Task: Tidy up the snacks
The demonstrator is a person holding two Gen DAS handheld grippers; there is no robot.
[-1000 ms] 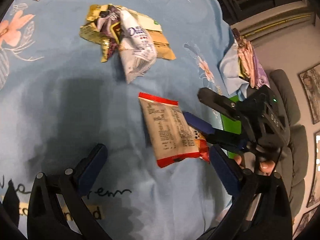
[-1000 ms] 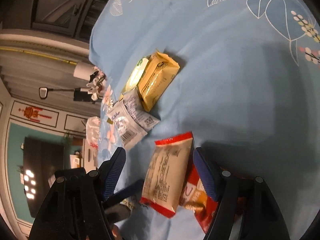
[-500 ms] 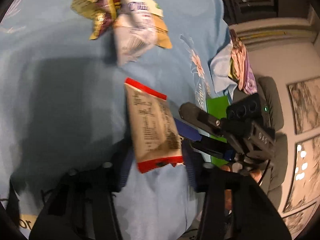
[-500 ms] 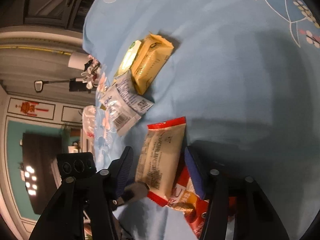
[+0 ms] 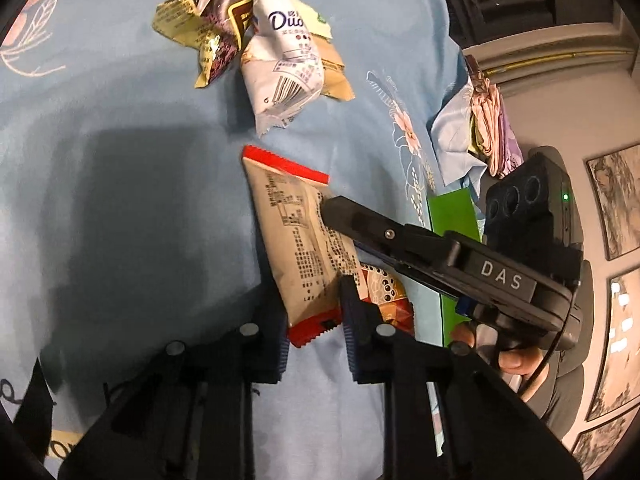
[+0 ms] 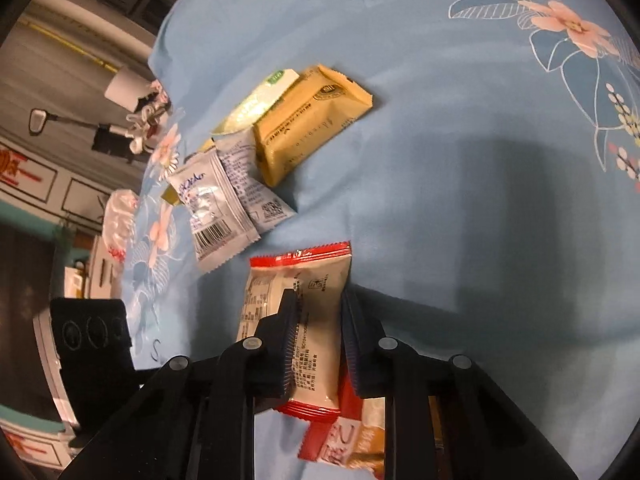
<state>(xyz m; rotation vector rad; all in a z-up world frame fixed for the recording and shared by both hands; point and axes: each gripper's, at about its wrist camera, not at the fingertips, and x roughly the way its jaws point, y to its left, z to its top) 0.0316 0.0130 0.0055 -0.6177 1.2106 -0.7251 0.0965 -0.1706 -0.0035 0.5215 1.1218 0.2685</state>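
Observation:
A beige snack packet with red ends lies on the blue floral cloth, partly over a red-orange packet. My left gripper is closed around the beige packet's near red end. My right gripper is closed across the same packet from the other side, and shows in the left wrist view lying over it. The red-orange packet sits under my right fingers.
A pile of snacks lies further out: a white packet, gold and brown wrappers, a yellow packet and white sachets. Folded fabrics and a green sheet lie at the cloth's right edge.
Both grippers have moved in on the beige packet and closed from wide open to gripping it, the left on its near end, the right across its body.

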